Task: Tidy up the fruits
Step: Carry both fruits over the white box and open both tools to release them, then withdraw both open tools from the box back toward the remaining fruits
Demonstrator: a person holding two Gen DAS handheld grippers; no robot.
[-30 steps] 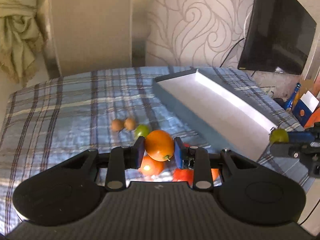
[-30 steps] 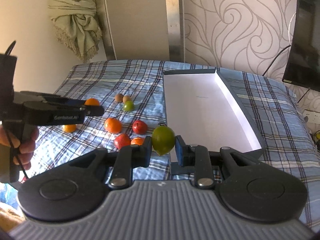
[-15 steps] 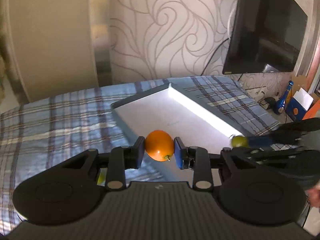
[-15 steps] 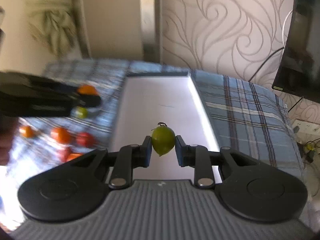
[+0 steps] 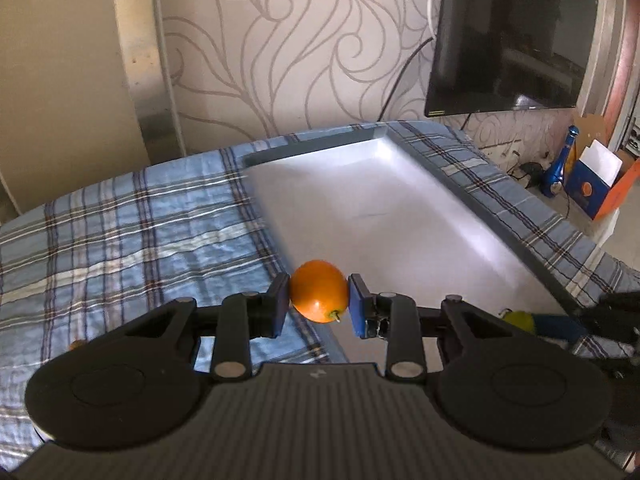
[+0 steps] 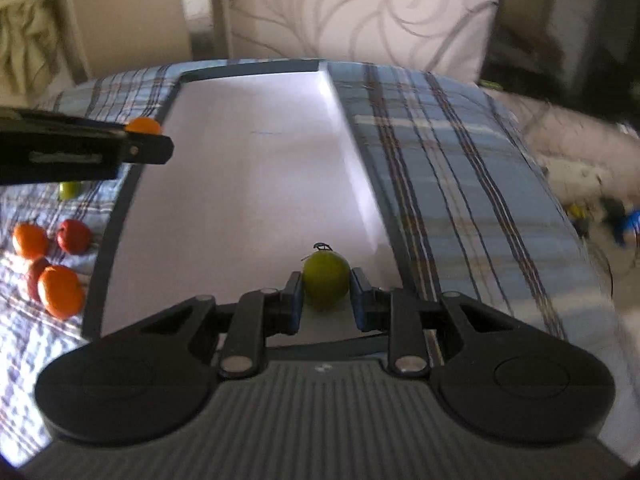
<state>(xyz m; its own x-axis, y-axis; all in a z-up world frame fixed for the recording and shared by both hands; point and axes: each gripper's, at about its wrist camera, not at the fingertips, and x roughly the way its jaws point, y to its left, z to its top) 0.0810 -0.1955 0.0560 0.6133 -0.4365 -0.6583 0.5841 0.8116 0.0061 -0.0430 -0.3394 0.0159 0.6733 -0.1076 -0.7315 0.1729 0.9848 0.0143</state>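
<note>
My left gripper (image 5: 319, 303) is shut on an orange fruit (image 5: 319, 291), held above the near left edge of the white tray (image 5: 384, 216). In the right wrist view the same gripper reaches in from the left with the orange fruit (image 6: 143, 125) at its tip. My right gripper (image 6: 325, 294) is shut on a green fruit (image 6: 325, 283) with a dark stalk, low over the tray's (image 6: 248, 184) near right part. The green fruit (image 5: 519, 320) also shows at the right edge of the left wrist view.
Loose fruits lie on the plaid cloth (image 6: 440, 168) left of the tray: an orange one (image 6: 61, 291), another orange one (image 6: 29, 241), a red one (image 6: 74, 236) and a green one (image 6: 70, 190). A dark screen (image 5: 508, 36) hangs on the patterned wall.
Both grippers have swung from the loose fruits over to the tray, each still holding its fruit. The right gripper has also sunk closer to the tray floor.
</note>
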